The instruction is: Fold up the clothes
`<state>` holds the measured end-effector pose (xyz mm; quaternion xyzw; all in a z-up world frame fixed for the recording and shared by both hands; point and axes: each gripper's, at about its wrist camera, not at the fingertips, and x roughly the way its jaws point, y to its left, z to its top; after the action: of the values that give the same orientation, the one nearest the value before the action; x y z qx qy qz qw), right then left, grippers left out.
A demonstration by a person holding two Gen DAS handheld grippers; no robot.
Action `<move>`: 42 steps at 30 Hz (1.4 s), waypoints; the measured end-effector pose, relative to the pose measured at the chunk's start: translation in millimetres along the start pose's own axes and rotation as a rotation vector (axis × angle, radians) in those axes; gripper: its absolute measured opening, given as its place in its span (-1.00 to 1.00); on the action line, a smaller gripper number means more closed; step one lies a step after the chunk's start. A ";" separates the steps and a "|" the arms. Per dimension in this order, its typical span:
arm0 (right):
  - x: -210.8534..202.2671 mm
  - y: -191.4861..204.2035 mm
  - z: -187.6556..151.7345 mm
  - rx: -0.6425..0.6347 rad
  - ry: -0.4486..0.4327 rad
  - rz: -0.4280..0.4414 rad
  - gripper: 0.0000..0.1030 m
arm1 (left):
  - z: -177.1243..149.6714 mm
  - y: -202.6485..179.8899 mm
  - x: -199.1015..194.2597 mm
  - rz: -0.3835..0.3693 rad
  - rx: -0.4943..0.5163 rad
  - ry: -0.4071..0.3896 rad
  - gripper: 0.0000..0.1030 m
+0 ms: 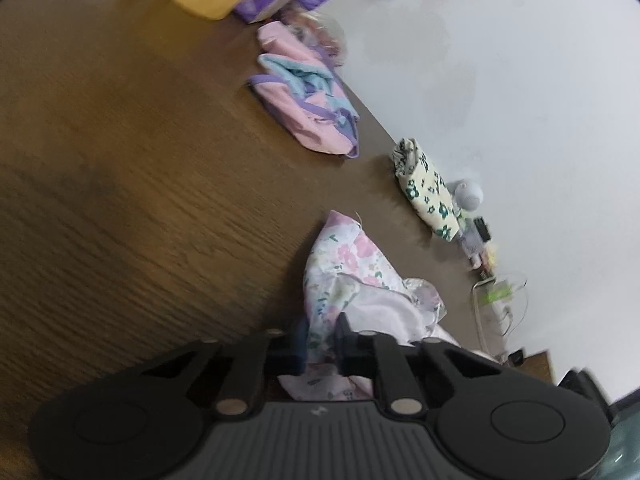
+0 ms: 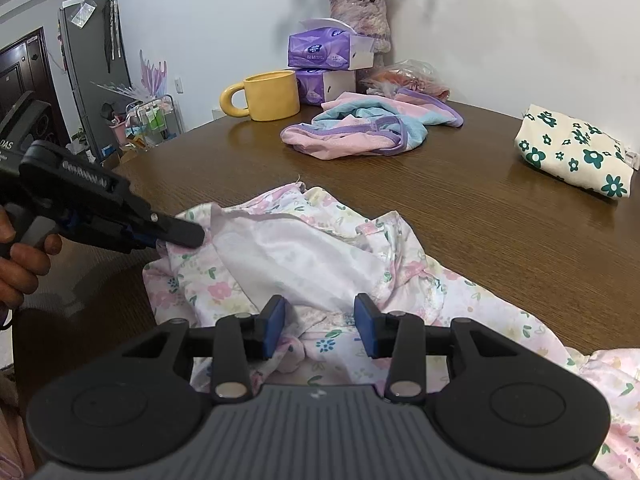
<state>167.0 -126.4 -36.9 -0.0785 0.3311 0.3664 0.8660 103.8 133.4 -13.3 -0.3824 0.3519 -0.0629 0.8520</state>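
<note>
A pale floral garment (image 2: 320, 256) with a white lining lies crumpled on the near part of the brown wooden table (image 2: 500, 232). My left gripper (image 2: 196, 236) comes in from the left and is shut on the garment's left edge. In the left wrist view the same floral garment (image 1: 348, 272) is pinched between the fingers of the left gripper (image 1: 322, 340) and rises from them. My right gripper (image 2: 320, 326) is open just above the garment's near edge, blue pads wide apart with cloth between them, not gripped.
A pink, blue and purple garment (image 2: 368, 128) lies heaped at mid-table. A folded cream cloth with green flowers (image 2: 576, 152) sits at the right. A yellow mug (image 2: 268, 96), purple tissue packs (image 2: 328, 52) and a vase (image 2: 360, 12) stand by the wall. A hand (image 2: 20, 256) holds the left gripper.
</note>
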 end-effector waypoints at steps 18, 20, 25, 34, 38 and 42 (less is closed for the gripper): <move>-8.6 -4.7 1.4 0.039 -0.032 -0.003 -0.24 | -83.1 -169.7 -5.3 0.158 1.308 -0.277 -0.86; -16.4 -6.2 -0.4 0.049 -0.046 -0.003 -0.23 | -95.1 -177.2 1.9 0.171 1.386 -0.273 -0.86; -45.0 -8.7 -13.4 0.044 -0.064 -0.032 -0.23 | -117.0 -187.7 16.2 0.180 1.547 -0.249 -0.86; -89.7 -25.4 -48.0 0.091 -0.075 -0.126 -0.23 | -176.3 -193.1 52.2 0.108 1.851 -0.103 -0.85; -115.4 -33.6 -63.4 0.136 -0.108 -0.171 -0.23 | -189.0 -187.8 65.2 0.072 1.896 -0.052 -0.85; -131.9 -44.1 -73.4 0.172 -0.125 -0.214 -0.23 | -198.3 -188.1 65.2 0.025 1.948 -0.035 -0.85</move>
<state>91.9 -262.8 -14.8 -0.0159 0.2964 0.2465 0.9226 54.4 -143.3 -9.6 0.4927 0.1373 -0.3116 0.8008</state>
